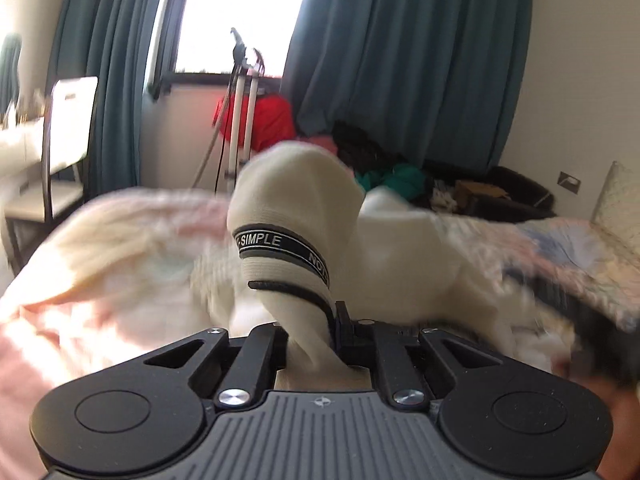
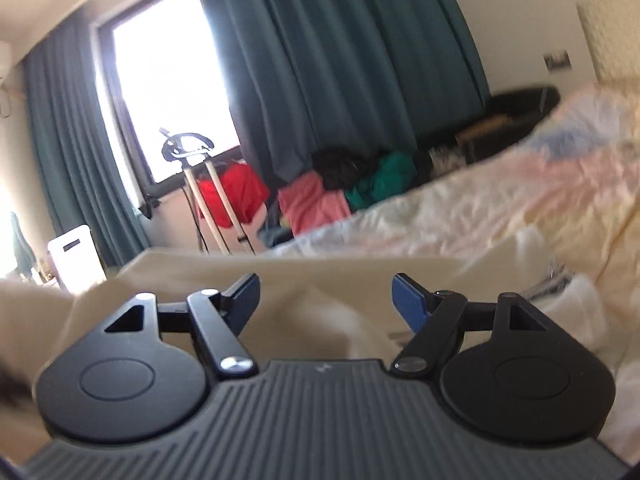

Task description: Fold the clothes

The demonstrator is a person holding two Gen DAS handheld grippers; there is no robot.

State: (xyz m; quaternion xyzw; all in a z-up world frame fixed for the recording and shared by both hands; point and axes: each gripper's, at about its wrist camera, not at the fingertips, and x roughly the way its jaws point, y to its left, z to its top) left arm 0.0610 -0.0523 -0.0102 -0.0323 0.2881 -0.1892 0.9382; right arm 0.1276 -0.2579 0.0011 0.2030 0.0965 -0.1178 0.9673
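Observation:
In the left wrist view my left gripper (image 1: 312, 332) is shut on a cream sock (image 1: 296, 200) with a black band that reads "SIMPLE". The sock stands up from the jaws above the bed, its cuff pinched between them. More cream cloth (image 1: 404, 256) lies behind it, blurred. In the right wrist view my right gripper (image 2: 325, 300) is open and empty, its blue pads (image 2: 408, 300) wide apart. It hovers over a cream garment (image 2: 312, 280) spread on the bed just under the fingers.
A rumpled pastel quilt (image 2: 520, 208) covers the bed. A pile of red, pink, black and green clothes (image 2: 320, 196) lies under teal curtains (image 2: 340, 60). A white stand (image 1: 240, 120) is by the window. A white chair (image 1: 68, 128) stands at the left.

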